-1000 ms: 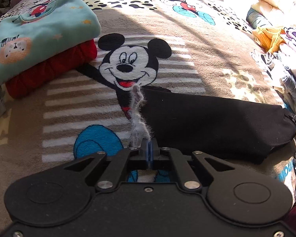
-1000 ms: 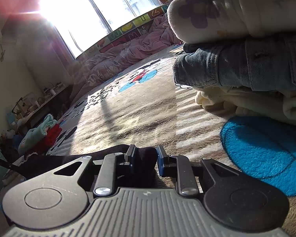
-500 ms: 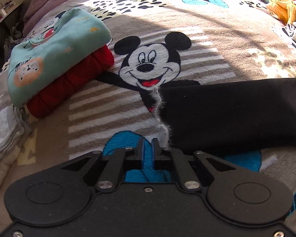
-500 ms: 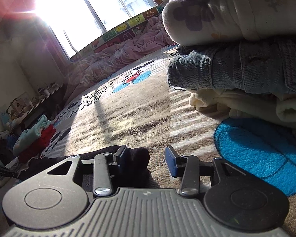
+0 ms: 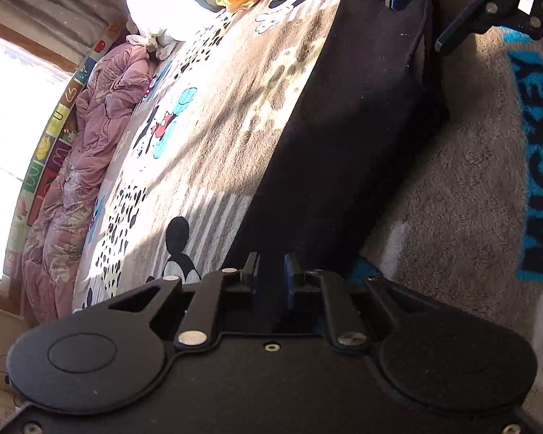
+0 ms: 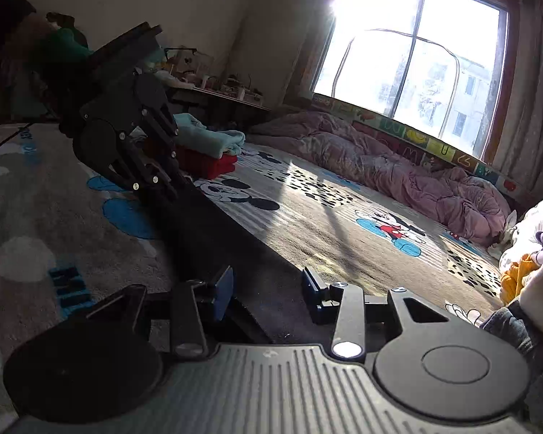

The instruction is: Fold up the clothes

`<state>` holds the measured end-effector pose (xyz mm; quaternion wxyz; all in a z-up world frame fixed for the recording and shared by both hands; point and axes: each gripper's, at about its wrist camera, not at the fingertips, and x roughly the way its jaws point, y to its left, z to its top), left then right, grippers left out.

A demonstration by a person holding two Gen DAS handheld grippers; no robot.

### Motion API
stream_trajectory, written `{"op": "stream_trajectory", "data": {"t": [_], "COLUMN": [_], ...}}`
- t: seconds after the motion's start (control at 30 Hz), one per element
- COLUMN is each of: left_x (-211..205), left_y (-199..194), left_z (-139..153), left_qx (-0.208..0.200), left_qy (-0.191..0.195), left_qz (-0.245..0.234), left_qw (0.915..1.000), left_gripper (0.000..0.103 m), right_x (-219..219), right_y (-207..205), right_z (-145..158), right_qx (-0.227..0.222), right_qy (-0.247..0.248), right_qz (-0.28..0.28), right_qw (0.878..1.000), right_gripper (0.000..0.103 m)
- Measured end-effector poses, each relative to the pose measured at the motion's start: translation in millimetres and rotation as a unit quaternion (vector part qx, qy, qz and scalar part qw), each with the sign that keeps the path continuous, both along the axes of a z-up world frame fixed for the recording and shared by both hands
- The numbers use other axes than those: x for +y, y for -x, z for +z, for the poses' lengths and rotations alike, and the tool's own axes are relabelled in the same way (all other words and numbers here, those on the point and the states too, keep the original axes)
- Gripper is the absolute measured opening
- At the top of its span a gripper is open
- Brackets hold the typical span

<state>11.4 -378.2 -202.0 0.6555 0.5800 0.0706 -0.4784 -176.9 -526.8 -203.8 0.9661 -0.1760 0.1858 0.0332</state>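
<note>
Home bedroom, cartoon-print blanket (image 6: 325, 224), rumpled pink quilt (image 6: 398, 166), sunny window (image 6: 416, 54)

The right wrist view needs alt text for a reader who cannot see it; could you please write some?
A long folded black garment lies on a beige cartoon-mouse blanket, with the right gripper at its near end, jaws apart and closing, and the left gripper at its far end. Behind are a sunlit window and a crumpled pink quilt.
</note>
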Motion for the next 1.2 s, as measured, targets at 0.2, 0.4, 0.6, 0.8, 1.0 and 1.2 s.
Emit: {"op": "stream_trajectory", "data": {"t": [0.2, 0.4, 0.6, 0.8, 1.0, 1.2], "left_x": [5, 10, 10, 8, 17, 22], "left_y": [-1, -2, 4, 9, 6, 2], "left_z": [-14, -13, -24, -30, -21, -18], "left_qx": [-0.011, -0.004, -0.028, -0.068, -0.042, -0.015], "left_qy": [-0.022, -0.026, -0.036, -0.060, -0.044, -0.065], "left_qz": [-0.029, -0.034, -0.039, -0.048, -0.032, -0.012], "left_qw": [0.9993, 0.9991, 0.9982, 0.9947, 0.9976, 0.9977], "left_gripper": [0.011, 0.011, 0.011, 0.004, 0.004, 0.036], "right_x": [30, 36, 33, 25, 18, 26], "right_y": [-26, -37, -37, -38, -29, -29], "right_z": [-12, -22, -25, -20, -15, -22], "right_qx": [0.029, 0.047, 0.046, 0.041, 0.039, 0.059], "right_qy": [0.053, 0.055, 0.041, 0.006, -0.023, -0.010], "right_qz": [0.013, 0.019, 0.012, 0.009, 0.028, 0.034], "right_qw": [0.998, 0.997, 0.998, 0.999, 0.999, 0.998], "right_gripper": [0.040, 0.027, 0.017, 0.012, 0.012, 0.024]}}
